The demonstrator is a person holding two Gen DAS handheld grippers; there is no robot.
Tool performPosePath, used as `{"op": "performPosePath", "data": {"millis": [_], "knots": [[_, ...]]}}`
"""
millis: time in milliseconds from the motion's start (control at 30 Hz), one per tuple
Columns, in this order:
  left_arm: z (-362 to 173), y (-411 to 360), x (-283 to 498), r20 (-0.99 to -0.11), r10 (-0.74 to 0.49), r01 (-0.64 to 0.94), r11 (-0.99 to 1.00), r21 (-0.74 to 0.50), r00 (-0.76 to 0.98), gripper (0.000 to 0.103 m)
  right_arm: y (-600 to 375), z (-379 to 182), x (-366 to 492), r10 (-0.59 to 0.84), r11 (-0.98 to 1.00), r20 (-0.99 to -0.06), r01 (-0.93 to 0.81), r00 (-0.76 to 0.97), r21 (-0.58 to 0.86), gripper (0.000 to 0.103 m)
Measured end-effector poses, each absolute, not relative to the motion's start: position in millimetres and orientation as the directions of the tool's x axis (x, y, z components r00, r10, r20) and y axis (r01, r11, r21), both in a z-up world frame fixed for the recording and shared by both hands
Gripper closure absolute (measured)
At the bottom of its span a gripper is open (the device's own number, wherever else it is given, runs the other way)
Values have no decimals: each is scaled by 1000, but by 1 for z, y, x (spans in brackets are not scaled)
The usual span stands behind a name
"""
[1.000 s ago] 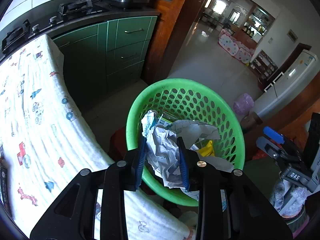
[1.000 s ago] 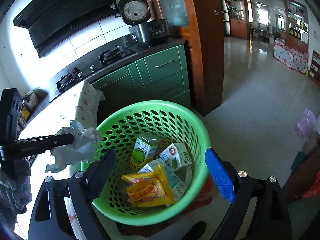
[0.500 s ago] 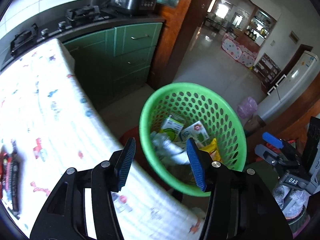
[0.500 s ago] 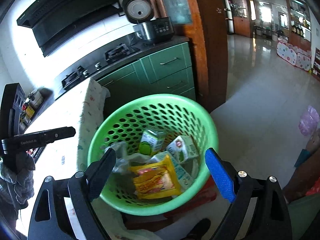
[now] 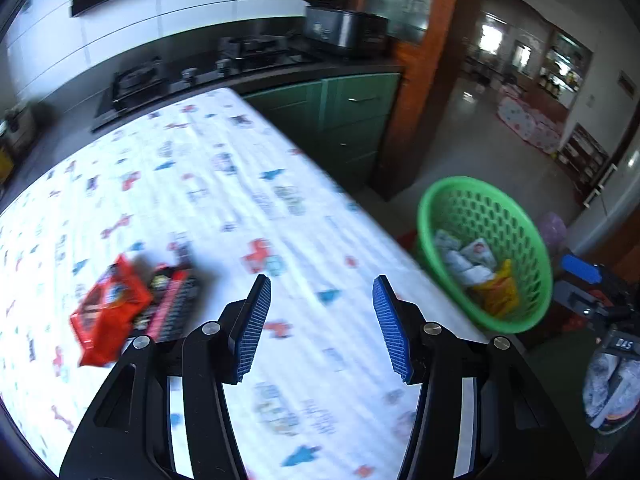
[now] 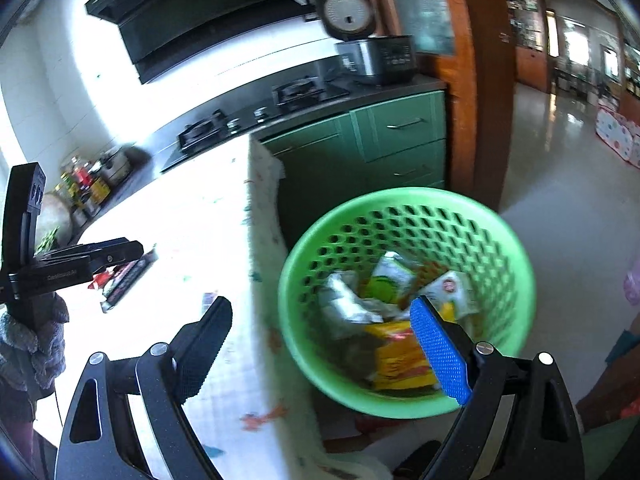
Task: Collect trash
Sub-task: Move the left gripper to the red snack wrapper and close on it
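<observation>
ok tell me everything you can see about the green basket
The green basket is a round, plastic-looking tub with walls pierced by rows of holes and a smooth rolled rim. It stands upright on the floor beside the cloth-covered table, below its edge. Inside lie crumpled pale paper, a yellow wrapper and small cartons. The right gripper hangs open above it; neither gripper touches it.

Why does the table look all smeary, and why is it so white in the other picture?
Left wrist view: the camera is moving, so the tablecloth prints and red packet blur. Right wrist view: bright light washes the tablecloth out to white; the basket is blurry too.
</observation>
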State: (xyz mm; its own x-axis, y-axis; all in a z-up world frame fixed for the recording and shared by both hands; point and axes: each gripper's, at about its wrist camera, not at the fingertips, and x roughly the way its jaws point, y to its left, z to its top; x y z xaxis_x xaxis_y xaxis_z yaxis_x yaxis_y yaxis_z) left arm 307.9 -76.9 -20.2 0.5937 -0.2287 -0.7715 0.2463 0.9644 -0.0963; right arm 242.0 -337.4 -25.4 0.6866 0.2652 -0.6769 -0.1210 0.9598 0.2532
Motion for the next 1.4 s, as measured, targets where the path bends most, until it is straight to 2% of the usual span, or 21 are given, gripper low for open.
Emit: {"op": "performPosePath", "data": {"millis": [333, 500, 767, 867, 1000, 1133, 1400], "knots": [[-35, 44, 302, -795, -104, 105, 993, -52, 598, 50, -266, -15, 253, 332, 943, -680, -232, 654, 237, 16], [-54, 77, 305, -813, -124, 81, 992, -94, 569, 54, -233, -14, 261, 357, 933, -687, -276, 633, 230, 16], [-77, 84, 314, -824, -159, 113, 987, -116, 543, 60, -192, -15, 272, 373, 923, -702, -319, 607, 215, 16], [-80, 87, 315, -822, -173, 118, 985, -129, 543, 68, -181, -17, 275, 375, 921, -708, -327, 598, 211, 16], [-78, 89, 312, -812, -186, 139, 982, -130, 553, 89, -169, -18, 280, 380, 917, -713, -339, 590, 208, 16], [-75, 88, 308, -807, -192, 155, 980, -126, 559, 100, -158, -19, 283, 390, 912, -713, -351, 583, 212, 16], [-65, 94, 302, -790, -210, 147, 977, -153, 576, 103, -141, -19, 284, 413, 899, -712, -377, 568, 220, 16]]}}
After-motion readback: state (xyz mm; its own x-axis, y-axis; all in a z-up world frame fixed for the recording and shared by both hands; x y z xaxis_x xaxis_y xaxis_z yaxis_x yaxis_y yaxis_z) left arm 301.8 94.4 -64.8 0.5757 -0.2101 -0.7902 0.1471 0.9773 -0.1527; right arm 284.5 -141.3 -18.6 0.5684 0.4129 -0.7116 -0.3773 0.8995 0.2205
